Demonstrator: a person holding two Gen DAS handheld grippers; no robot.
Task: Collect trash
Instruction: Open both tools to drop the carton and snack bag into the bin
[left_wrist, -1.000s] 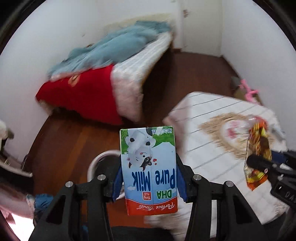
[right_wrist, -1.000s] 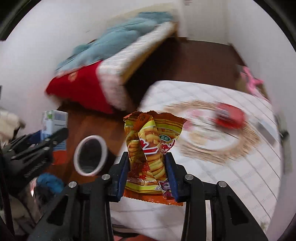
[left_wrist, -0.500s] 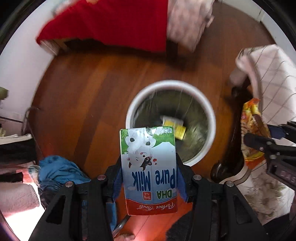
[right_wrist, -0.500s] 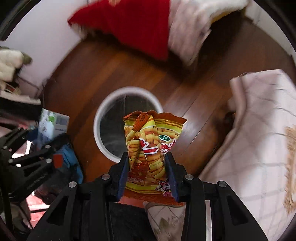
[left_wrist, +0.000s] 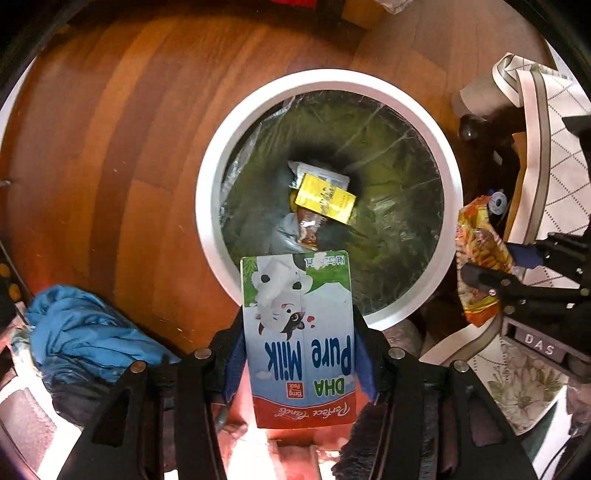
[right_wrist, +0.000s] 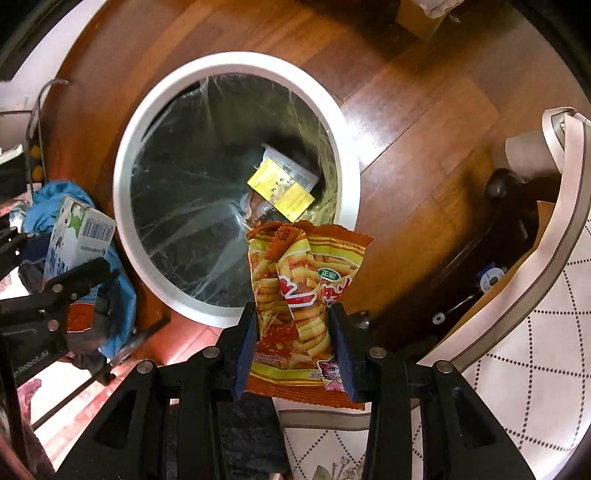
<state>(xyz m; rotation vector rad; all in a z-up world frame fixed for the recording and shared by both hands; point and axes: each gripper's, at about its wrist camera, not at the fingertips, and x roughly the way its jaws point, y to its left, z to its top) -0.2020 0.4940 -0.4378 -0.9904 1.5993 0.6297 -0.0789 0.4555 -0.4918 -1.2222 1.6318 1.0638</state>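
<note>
The trash bin (left_wrist: 207, 206) stands on the wooden floor (left_wrist: 110, 129), with wrappers (left_wrist: 325, 197) lying at its bottom. The milk carton (left_wrist: 299, 332) hangs over the bin's near rim; the snack bag (right_wrist: 303, 291) hangs beside it to the right. A heap of cloth (left_wrist: 85, 339) lies left of the bin, the draped table (right_wrist: 535, 350) right of it.

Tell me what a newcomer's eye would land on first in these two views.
First, the round white-rimmed trash bin on the wooden floor, lined with a clear bag, a yellow packet lying at its bottom. Next, the milk carton between the left tongs, whose jaws are opening, held at the bin's near rim. Beside it, the right tongs pinch an orange snack bag.
</note>
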